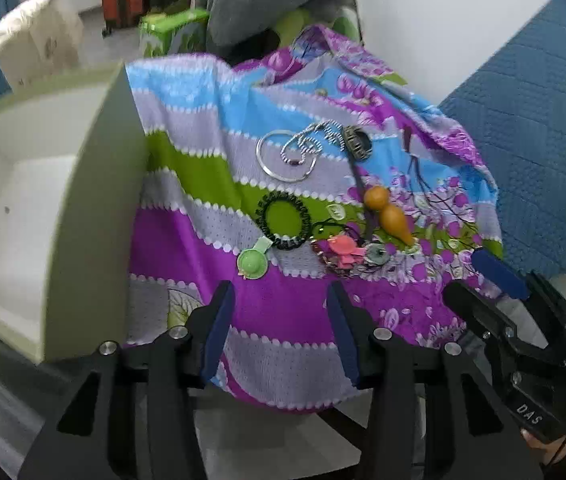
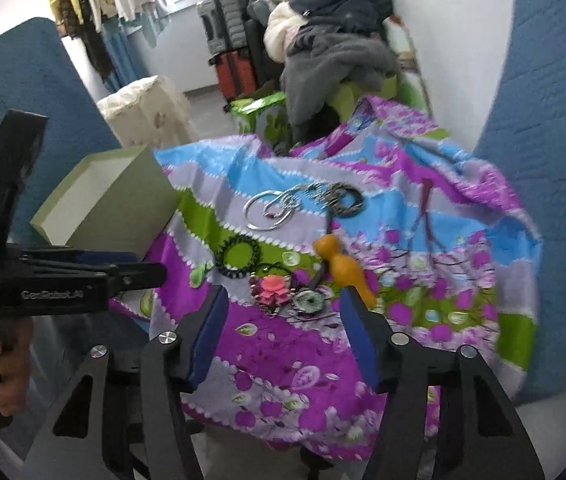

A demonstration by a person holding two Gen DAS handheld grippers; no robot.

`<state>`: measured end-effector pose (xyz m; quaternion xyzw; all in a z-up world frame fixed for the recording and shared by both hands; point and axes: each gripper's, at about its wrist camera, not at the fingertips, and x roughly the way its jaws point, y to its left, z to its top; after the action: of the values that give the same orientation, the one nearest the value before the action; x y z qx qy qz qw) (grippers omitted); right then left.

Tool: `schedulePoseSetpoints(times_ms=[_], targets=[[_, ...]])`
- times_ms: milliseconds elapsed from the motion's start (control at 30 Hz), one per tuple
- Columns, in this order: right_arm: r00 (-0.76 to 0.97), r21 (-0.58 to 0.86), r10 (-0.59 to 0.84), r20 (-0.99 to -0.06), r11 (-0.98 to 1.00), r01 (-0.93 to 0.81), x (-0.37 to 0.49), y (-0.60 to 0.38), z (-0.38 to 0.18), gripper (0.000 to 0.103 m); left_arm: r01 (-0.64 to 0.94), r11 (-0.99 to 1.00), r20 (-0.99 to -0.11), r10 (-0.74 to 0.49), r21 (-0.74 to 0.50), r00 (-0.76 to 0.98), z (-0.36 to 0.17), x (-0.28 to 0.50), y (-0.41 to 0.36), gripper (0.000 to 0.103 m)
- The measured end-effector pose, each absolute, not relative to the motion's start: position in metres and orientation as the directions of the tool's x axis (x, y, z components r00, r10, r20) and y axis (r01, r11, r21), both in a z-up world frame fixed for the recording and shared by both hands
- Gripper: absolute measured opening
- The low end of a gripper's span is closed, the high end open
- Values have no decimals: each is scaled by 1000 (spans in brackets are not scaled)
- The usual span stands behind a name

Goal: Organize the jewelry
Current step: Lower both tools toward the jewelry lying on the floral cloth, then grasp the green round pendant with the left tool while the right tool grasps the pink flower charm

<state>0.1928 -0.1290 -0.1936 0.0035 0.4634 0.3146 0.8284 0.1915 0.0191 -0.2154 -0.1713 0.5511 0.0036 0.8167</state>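
Left wrist view: we hover both grippers, left gripper (image 1: 279, 304) and right gripper (image 2: 283, 312), half-open and empty, before the jewelry (image 1: 339, 254); next we pick a piece for the box (image 1: 83, 200).

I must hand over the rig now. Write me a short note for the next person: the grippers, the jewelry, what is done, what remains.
Left hand-held gripper: open, empty, above the cloth's near edge.
Right hand-held gripper: open, empty, near the pink flower piece.
Jewelry all lies on the patterned cloth: silver bangle with chain, black beaded bracelet, orange gourd pendant, green charm.
The open box, on the left, looks empty.
Done: nothing stored. Left: everything.
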Motion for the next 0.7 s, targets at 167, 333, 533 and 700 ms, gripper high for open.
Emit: schedulePoseSetpoints(times_ms=[167,333,533,700], targets=[[315,358,558,-768,782,-510,208,-114,-221,42,-224,930,-912,-200,-292,357,-240,204,27,47],[278,373,553,-785,781,-501,224,-100,-244,38,-227,926,-919,-220,-302,326,-259,216,32,45],[238,378,554,-798,767,-519,236,-83,-261,31,-223,927,-920,-222,-302,322,-268,225,35,38],[217,344,522,-825,769,-539,239,-71,-275,29,-211,931,-921,-223,-299,319,-273,230,33,35]])
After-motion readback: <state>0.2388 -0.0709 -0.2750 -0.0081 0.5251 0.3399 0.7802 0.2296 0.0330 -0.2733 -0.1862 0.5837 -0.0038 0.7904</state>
